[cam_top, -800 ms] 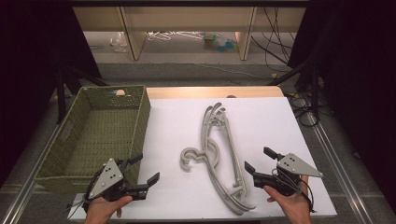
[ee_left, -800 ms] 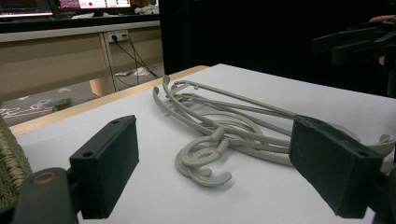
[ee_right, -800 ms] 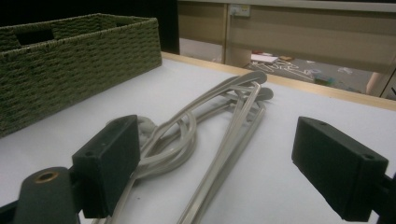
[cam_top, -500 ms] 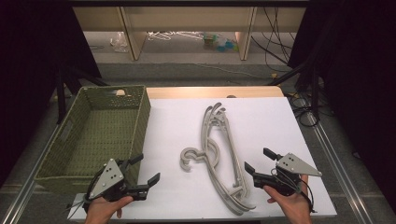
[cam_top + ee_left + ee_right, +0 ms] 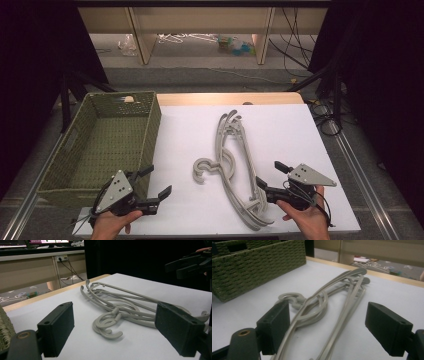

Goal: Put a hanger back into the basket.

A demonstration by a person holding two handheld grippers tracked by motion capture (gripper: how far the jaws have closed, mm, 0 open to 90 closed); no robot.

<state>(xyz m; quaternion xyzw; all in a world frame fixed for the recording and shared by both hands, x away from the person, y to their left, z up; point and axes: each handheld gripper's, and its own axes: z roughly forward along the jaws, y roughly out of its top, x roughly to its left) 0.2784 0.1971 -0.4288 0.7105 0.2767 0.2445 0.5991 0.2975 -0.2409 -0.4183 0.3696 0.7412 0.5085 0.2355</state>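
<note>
Now lining up grab: grey hangers piled beside green basket. Both grippers gaping, empty; right gripper nearest. I would pinch single hanger arm, lift slow, avoid snagged hooks.

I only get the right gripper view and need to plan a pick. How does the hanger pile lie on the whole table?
Observer: The high view shows the grey hangers stacked lengthwise mid-table, hooks pointing toward the green basket.
Operator: Where is the left gripper?
Observer: The left gripper hangs at the near edge, just in front of the basket's near corner, apart from the hangers.
Operator: Are its jaws open?
Observer: Yes; the left gripper view shows both pads wide apart, nothing between them.
Operator: Is the basket loaded?
Observer: From above its floor looks bare.
</note>
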